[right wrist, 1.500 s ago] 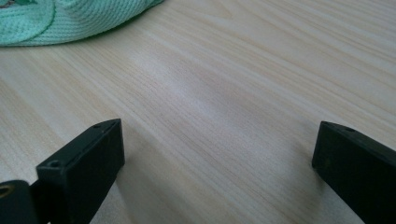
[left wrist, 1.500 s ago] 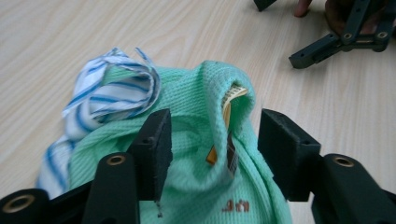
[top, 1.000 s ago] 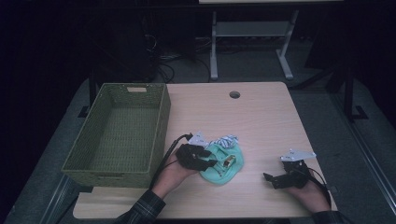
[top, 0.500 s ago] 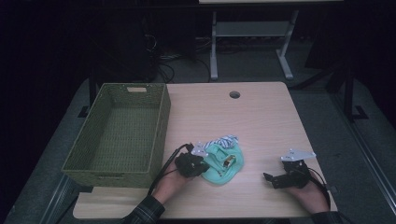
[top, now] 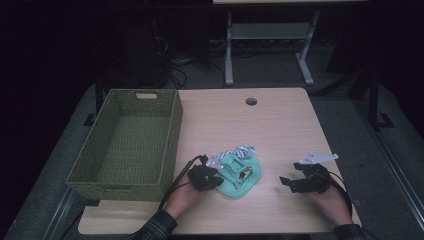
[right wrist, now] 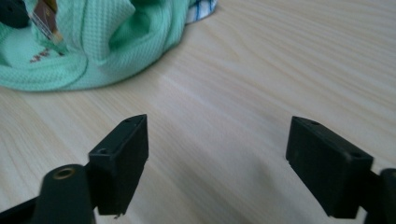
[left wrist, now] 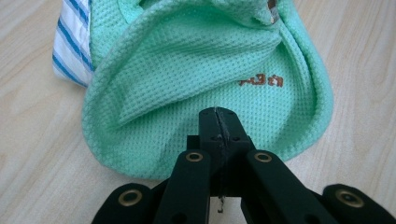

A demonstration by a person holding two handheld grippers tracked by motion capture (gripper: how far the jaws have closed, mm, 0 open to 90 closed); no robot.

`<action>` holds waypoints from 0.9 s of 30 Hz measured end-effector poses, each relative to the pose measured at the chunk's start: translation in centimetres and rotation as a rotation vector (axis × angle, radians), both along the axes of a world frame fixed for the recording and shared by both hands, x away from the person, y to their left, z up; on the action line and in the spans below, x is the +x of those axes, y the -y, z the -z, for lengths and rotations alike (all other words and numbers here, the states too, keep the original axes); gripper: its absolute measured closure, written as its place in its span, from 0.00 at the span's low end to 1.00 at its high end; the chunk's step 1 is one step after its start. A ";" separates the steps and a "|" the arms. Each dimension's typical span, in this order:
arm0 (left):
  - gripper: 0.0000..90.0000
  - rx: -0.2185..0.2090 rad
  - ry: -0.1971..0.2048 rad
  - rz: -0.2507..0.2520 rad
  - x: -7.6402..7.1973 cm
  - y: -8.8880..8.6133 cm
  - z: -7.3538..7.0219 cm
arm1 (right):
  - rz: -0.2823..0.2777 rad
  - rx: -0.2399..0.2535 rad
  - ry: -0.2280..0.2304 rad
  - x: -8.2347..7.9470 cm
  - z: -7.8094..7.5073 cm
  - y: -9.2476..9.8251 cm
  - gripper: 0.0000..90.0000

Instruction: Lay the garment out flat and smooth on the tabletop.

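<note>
A green wicker basket (top: pixel 125 145) is sitting at the bench's (top: pixel 280 125) left. The left gripper (top: pixel 220 176) is pinching the mint-green garment's (top: pixel 245 175) edge, jaws together. The right gripper (top: pixel 290 177) is hovering well apart from it, its jaws closing on nothing.

Waffle-knit green cloth (left wrist: pixel 187 79) lies on matt wood-grain table (right wrist: pixel 261 70).

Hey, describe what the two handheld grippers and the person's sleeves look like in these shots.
Both are black. The left gripper has brass-coloured rivets on angular link arms; the right gripper has blocky rectangular pads. From above, each carries a grey three-cornered plate and trails a black cable. The left sleeve is dark plaid.
</note>
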State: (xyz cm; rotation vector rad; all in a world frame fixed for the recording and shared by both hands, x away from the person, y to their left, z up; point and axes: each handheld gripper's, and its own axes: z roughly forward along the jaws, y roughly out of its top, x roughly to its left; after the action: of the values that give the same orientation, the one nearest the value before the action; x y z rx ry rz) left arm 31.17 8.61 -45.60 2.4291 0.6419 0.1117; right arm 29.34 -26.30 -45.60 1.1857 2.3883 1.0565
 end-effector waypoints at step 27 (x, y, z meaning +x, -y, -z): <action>0.99 -0.011 -0.019 -0.005 0.3 -0.2 0.0 | -0.145 0.099 0.019 5.9 -3.0 -4.3 0.71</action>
State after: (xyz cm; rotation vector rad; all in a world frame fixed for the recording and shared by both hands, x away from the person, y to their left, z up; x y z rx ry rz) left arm 31.45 8.80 -45.63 2.4205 0.6556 0.0864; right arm 35.27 -22.04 -42.57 1.0404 2.4641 1.2380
